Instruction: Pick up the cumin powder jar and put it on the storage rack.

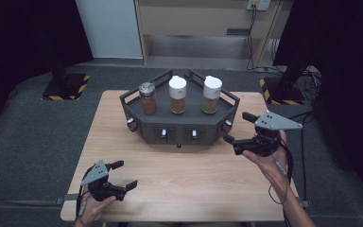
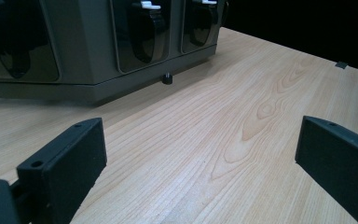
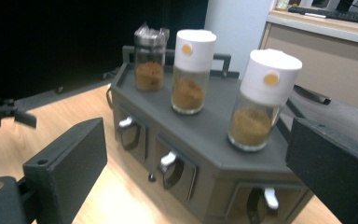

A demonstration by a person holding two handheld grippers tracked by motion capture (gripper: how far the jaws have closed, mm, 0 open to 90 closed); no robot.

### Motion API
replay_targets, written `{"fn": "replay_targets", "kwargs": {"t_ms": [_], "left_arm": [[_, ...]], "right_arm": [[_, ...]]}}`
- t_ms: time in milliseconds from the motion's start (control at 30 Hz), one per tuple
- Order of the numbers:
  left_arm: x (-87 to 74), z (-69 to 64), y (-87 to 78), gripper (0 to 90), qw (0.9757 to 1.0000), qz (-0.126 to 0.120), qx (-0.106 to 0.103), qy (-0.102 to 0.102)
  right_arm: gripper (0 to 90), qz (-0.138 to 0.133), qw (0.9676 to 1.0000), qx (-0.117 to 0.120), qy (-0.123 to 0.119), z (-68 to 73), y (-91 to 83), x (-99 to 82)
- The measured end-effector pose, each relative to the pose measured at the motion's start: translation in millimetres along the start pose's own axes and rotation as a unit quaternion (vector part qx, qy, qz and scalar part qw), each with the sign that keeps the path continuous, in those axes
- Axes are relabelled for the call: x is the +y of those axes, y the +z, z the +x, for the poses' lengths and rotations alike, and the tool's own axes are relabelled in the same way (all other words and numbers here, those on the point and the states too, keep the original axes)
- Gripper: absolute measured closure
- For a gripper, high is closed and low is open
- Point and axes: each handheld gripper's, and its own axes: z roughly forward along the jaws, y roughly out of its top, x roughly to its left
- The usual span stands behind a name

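Your right gripper (image 1: 236, 127) (jaws wide, holding nothing) hangs just right of the dark rack (image 1: 179, 127); nearest it stands the upright white-capped jar (image 1: 211, 94) at the rack's right end.

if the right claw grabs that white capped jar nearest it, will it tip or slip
The white-capped jar is tall, narrow and upright on the rack, so a sideways nudge could probably tip it. Its clear wall looks smooth and glassy, so likely slippery. It appears roughly half full of brown powder, so probably fairly light.
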Motion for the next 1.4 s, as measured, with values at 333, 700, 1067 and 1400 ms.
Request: {"fn": "replay_targets", "kwargs": {"t_ms": [333, 700, 1067, 1400], "left_arm": [[-2.5, 0.0, -4.1, 0.8, 0.9999, -0.011, 0.004, -0.006], [-2.6, -0.4, -4.5, 0.8, 0.9999, -0.012, 0.006, -0.006], [-2.5, -0.5, -4.4, 0.8, 0.9999, -0.012, 0.007, -0.006], [-2.6, -0.5, -4.3, 0.9, 0.9999, -0.013, 0.006, -0.005]], "right_arm": [[4.8, 0.013, 0.9998, -0.013, 0.004, 14.1, -23.0, -42.5], [4.5, 0.024, 0.9987, -0.029, 0.036, 16.8, -40.4, -88.3], [4.6, 0.035, 0.9965, -0.045, 0.061, 13.2, -42.9, -126.8], [5.3, 0.041, 0.9952, -0.053, 0.072, 11.2, -38.9, -142.2]]}}
